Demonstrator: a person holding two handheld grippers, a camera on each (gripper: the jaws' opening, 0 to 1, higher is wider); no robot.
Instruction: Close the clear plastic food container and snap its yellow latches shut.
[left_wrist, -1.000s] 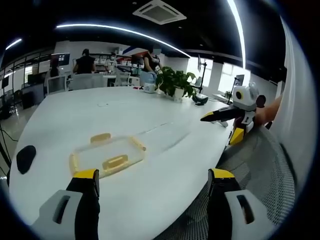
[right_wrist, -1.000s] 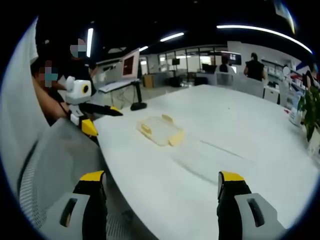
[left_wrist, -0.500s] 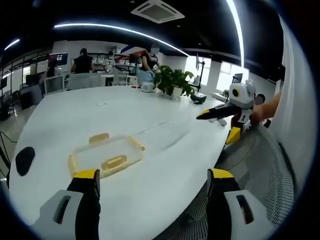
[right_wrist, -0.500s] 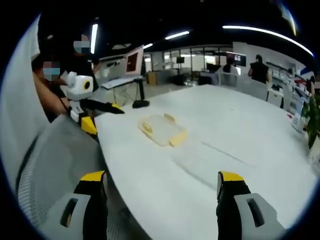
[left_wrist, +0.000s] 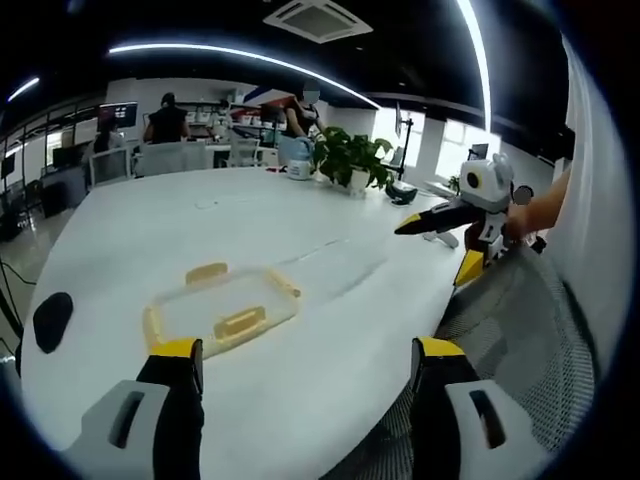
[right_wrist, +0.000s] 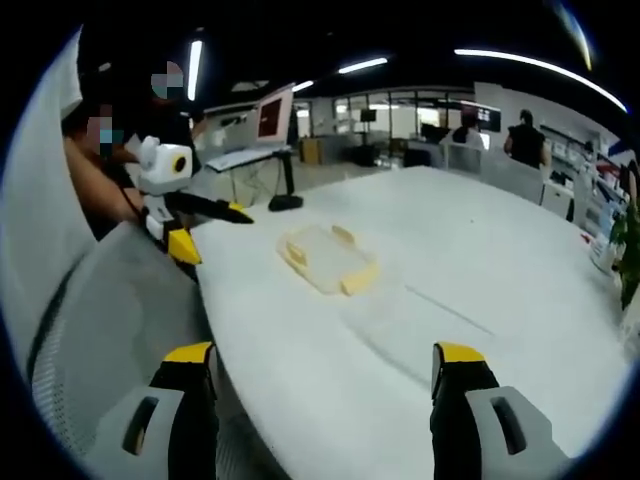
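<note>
Clear container (left_wrist: 222, 308) lies flat on counter (left_wrist: 120, 230), near and ahead of left tongs (left_wrist: 300, 362); right tongs (right_wrist: 318, 365) farther; both tongs spread, empty.

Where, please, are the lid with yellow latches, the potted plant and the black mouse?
lid (left_wrist: 222, 305), left gripper view, clear middle panel
potted plant (left_wrist: 350, 160), left gripper view, leaves
black mouse (left_wrist: 52, 320), left gripper view, top

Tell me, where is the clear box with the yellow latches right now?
The clear container lies flat on the white table, just beyond the left gripper in its view, with a black mouse off to its left.
</note>
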